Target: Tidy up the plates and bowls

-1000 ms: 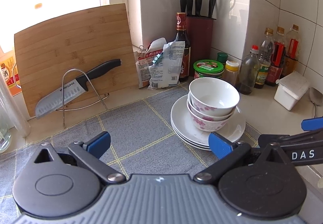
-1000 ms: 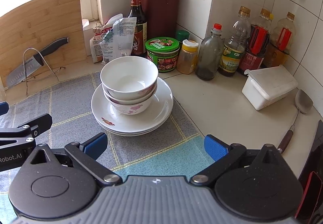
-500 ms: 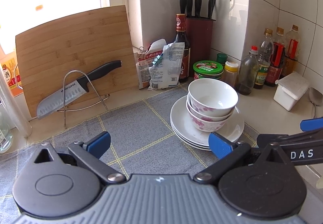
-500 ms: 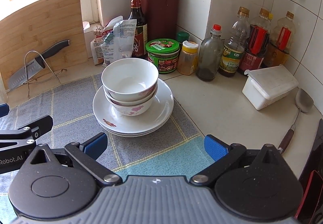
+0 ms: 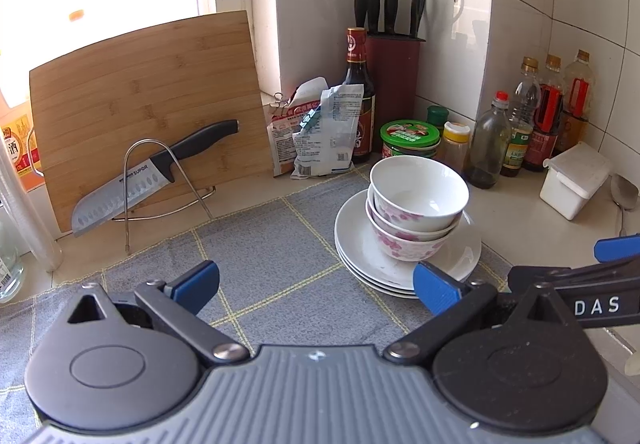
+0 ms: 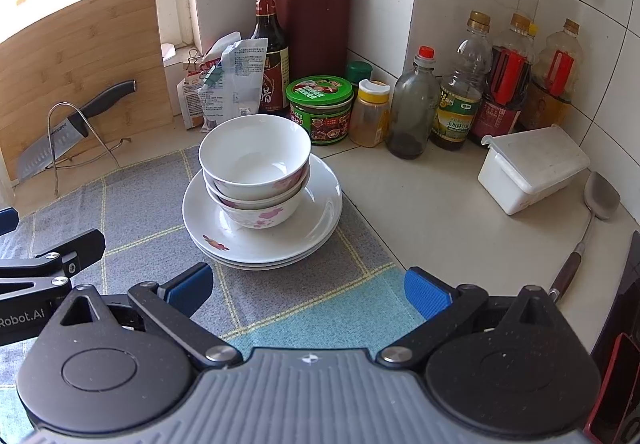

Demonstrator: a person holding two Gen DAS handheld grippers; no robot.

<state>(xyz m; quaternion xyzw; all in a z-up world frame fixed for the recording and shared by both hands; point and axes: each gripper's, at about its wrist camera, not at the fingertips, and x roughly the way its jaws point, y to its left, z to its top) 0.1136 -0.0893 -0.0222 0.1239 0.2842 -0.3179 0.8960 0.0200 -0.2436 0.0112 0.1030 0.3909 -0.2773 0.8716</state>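
Stack of three nested bowls [image 6: 254, 168], white with pink flowers, sits on a stack of white plates [image 6: 316, 220], slightly left of plate centre in the right wrist view. Plates rest on the grey checked cloth [image 5: 256, 256] near its far right corner, on the pale worktop [image 6: 432, 212]. Left gripper [image 5: 316, 284] spread wide, nothing between the blue pads, hovering over the cloth just near-left of the plates. Right gripper [image 6: 308, 286] also wide, empty, near side of the plates over the cloth's teal edge. Each gripper shows at the side of the other's view. Far of the bowls: green-lidded jar [image 6: 320, 110], yellow-capped spice jar [image 6: 370, 114], dark sauce bottle [image 6: 268, 48], clipped packets [image 6: 228, 84], dark red knife block [image 6: 314, 28] in the tiled corner. Right along the wall: row of oil and sauce bottles [image 6: 480, 84], white lidded box [image 6: 532, 168], metal ladle [image 6: 592, 212] lying flat. Far left: bamboo cutting board [image 5: 148, 100] leaning upright, cleaver [image 5: 152, 176] propped on a wire rack [image 5: 160, 180] in front of it.
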